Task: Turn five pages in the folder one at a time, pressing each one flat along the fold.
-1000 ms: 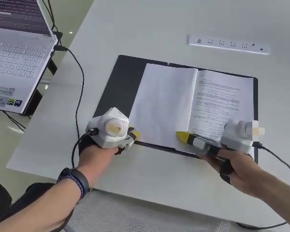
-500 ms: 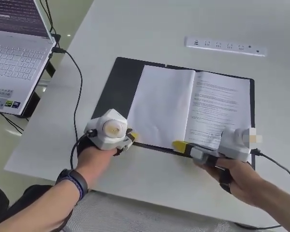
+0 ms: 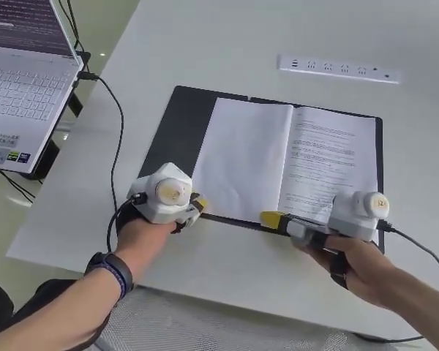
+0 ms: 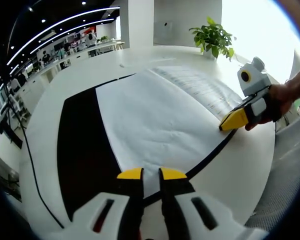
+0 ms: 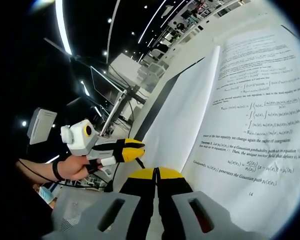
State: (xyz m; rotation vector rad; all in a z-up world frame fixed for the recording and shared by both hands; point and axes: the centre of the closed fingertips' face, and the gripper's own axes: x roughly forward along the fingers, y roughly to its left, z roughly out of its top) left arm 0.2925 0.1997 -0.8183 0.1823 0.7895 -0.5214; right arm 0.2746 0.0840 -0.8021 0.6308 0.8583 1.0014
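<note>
The black folder (image 3: 172, 131) lies open on the white table. Its left side shows a blank white page (image 3: 241, 157), its right side a printed page (image 3: 333, 161). My right gripper (image 3: 269, 218) is shut, and its yellow tips rest at the near end of the fold, between the blank page (image 5: 185, 115) and the printed page (image 5: 260, 115). My left gripper (image 3: 197, 205) is shut too, its tips (image 4: 151, 174) at the blank page's (image 4: 150, 115) near-left corner, on the folder's (image 4: 80, 150) edge. The right gripper (image 4: 227, 122) enters the left gripper view from the right. The left gripper (image 5: 137, 149) shows in the right gripper view.
An open laptop (image 3: 22, 66) stands at the far left, with a black cable (image 3: 121, 131) running along the table to my left hand. A white power strip (image 3: 340, 69) lies beyond the folder. The table's near edge is close under both hands.
My right gripper has slid slightly toward the folder's near edge along the fold. The turned page now lies flatter. The left gripper has stayed put.
</note>
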